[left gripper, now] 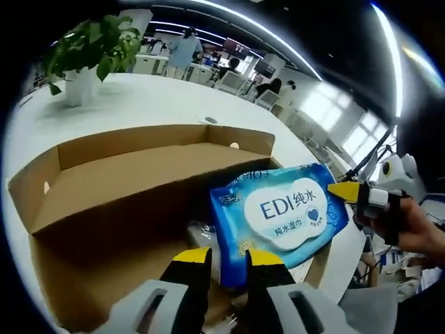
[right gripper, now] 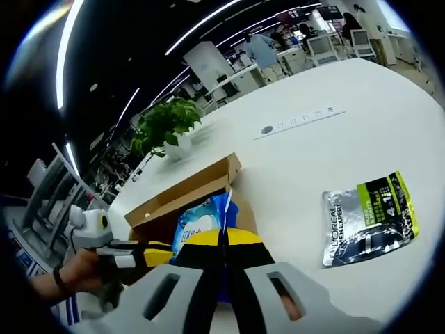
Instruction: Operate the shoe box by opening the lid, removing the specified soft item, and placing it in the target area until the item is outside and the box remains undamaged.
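Observation:
An open brown cardboard shoe box [left gripper: 104,188] lies on the white table, its lid folded back. A blue wet-wipes pack [left gripper: 278,212] marked "EDI" hangs tilted over the box's right end. My left gripper [left gripper: 228,259] is shut on the pack's lower left edge. Coming in from the right, held by a hand, my right gripper [left gripper: 348,191] pinches the pack's far right corner. In the right gripper view, my right gripper [right gripper: 222,238] is closed on a thin edge of the pack [right gripper: 201,216], with the box [right gripper: 184,184] behind it and the left gripper [right gripper: 156,252] at the left.
A silver and green pouch [right gripper: 368,219] lies flat on the table to the right of the box. A potted plant [left gripper: 90,49] [right gripper: 167,125] stands beyond the box. A clear wrapped item [left gripper: 200,231] lies inside the box. People and chairs are far behind.

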Action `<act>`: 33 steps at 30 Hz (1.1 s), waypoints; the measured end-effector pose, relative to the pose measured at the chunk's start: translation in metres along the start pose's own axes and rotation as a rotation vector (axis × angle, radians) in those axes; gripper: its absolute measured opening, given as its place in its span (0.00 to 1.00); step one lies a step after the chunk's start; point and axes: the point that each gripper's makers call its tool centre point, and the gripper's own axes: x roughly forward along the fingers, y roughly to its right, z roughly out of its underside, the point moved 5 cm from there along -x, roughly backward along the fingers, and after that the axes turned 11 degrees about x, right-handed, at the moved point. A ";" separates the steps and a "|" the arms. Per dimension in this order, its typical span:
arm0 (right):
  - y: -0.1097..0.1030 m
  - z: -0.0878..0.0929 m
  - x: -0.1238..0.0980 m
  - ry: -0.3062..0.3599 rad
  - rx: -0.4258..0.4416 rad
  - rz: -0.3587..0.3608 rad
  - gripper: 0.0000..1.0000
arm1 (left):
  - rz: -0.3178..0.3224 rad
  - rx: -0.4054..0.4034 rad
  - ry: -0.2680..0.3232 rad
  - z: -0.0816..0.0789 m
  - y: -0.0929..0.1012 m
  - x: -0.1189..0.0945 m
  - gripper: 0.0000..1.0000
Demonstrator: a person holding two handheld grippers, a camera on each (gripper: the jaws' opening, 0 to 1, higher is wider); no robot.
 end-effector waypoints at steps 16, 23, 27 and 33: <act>-0.002 0.003 0.000 -0.001 -0.004 -0.066 0.00 | 0.150 -0.031 -0.058 0.006 0.003 0.019 0.19; -0.002 0.005 0.001 -0.036 0.001 -0.082 0.02 | 0.156 -0.041 -0.042 0.004 0.005 0.021 0.18; -0.002 0.008 0.002 -0.041 -0.018 -0.070 0.02 | 0.143 -0.061 -0.031 0.003 0.009 0.019 0.14; -0.004 0.007 0.000 -0.057 -0.036 -0.046 0.01 | 0.106 -0.070 -0.003 -0.002 0.010 0.010 0.08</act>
